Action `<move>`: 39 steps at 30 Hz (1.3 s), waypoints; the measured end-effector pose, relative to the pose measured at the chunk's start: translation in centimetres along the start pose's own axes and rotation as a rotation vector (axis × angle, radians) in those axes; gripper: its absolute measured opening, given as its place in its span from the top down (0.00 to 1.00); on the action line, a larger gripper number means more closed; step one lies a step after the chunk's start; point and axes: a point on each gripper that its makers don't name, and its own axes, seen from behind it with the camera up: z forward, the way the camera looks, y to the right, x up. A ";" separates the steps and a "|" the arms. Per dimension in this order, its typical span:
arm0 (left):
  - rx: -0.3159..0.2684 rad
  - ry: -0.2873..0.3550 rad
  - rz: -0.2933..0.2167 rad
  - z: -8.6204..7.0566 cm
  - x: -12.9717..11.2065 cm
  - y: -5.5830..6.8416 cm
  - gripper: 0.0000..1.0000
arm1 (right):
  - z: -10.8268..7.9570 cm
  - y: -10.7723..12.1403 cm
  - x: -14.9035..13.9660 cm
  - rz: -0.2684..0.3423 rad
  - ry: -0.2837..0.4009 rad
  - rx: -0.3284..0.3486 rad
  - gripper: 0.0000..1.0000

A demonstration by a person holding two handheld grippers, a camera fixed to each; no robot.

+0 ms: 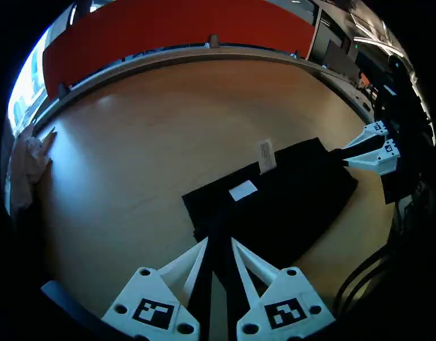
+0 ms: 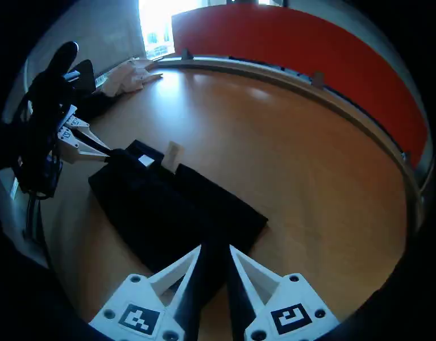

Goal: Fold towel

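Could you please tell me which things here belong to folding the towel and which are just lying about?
In the job: black towel; left tongs and right tongs, each pinching an edge of the towel.
Lying about: pale crumpled cloth at the edge of the wooden table; red partition behind the table.

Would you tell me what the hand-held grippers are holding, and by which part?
Both pinch the towel: the left hand-held gripper at one end, the right hand-held gripper at the opposite end.
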 end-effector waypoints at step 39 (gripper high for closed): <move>0.110 0.055 -0.027 -0.8 2.4 -3.8 0.06 | -0.7 5.2 1.5 -0.007 0.064 -0.182 0.01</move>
